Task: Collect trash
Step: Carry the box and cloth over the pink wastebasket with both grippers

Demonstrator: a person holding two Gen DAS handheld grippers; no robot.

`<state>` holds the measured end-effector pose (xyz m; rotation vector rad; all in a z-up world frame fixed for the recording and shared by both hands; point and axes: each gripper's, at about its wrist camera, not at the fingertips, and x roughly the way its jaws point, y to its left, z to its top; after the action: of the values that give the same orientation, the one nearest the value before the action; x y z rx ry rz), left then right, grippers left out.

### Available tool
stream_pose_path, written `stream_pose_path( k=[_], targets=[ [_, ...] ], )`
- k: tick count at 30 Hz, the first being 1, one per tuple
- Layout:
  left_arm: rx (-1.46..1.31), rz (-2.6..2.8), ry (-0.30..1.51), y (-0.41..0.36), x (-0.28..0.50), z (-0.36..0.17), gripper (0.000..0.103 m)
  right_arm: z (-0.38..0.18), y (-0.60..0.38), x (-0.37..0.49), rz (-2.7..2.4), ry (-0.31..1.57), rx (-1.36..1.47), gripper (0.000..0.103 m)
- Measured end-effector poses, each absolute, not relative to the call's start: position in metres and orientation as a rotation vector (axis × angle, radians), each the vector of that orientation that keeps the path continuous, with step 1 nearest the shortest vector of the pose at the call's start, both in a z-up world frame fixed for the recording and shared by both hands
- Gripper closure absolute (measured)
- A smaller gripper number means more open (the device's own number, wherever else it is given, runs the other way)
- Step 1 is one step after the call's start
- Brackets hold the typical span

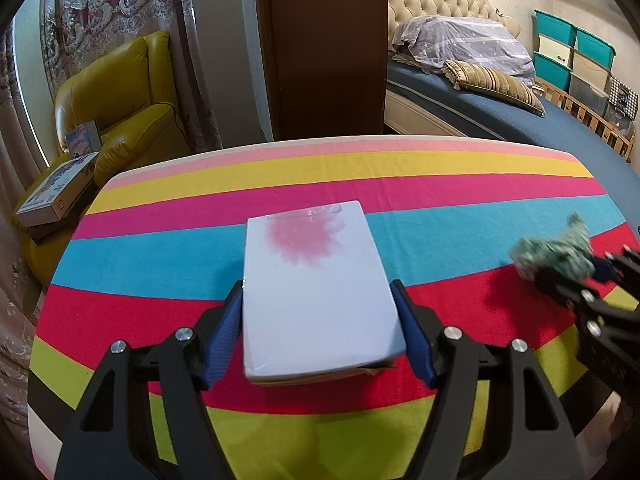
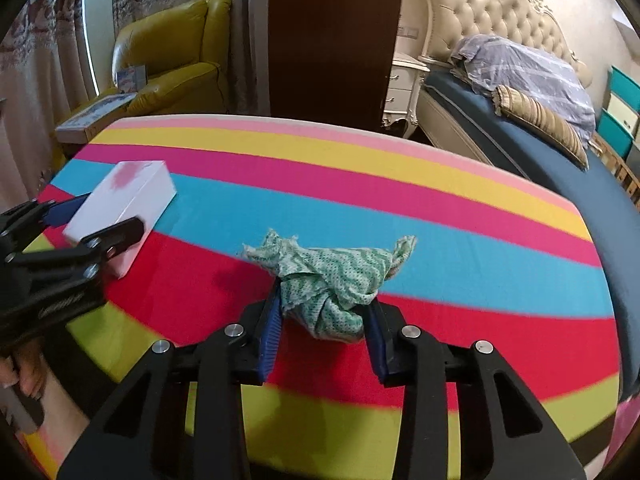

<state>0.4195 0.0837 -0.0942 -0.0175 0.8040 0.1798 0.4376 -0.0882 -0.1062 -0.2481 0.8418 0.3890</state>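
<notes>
**Both grippers loaded: box in left, crumpled cloth in right**

Left gripper [image 1: 320, 332]: blue pads pressed against the two long sides of the white box [image 1: 316, 292], clamped on it near its rear end. The box has a pink blotch on its top face, and a flap or torn edge shows at the near bottom corner. In the right wrist view the box looks raised off the striped tablecloth [image 1: 440, 232] at the held end; whether the far end touches the cloth I cannot tell.

Right gripper [image 2: 324, 332]: pads closed on the green patterned cloth [image 2: 332, 280], a crumpled wad. Loose tails stick out left and right past the pads. The wad sits over the red stripe, near the table's middle.

Outward: no bin or bag is visible in either view. Yellow armchair [image 1: 120, 92] beyond the table's left, bed [image 1: 520, 120] to the right.

Risks, judged from here:
- Box is held at one end only; a fast swing could let it pivot or slide out between the smooth sides and the pads.
- The loose bottom flap may open and shed contents.
- Cloth is gripped through soft folds; it could work loose, and a trailing tail could snag.
- The two grippers are near each other; crossing paths risks a knock.
</notes>
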Motion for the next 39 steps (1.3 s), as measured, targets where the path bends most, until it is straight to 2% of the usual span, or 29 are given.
stream_pose_path(
  k=[27, 39],
  targets=[
    [-0.052, 0.151, 0.822, 0.086, 0.421, -0.091, 0.035, -0.082, -0.186, 0.306, 0.29, 0.777, -0.106, 0.067],
    [0.056, 0.039, 0.783, 0.032, 0.363, -0.069, 0.035, -0.086, -0.217, 0.301, 0.28, 0.775, -0.021, 0.067]
  ],
)
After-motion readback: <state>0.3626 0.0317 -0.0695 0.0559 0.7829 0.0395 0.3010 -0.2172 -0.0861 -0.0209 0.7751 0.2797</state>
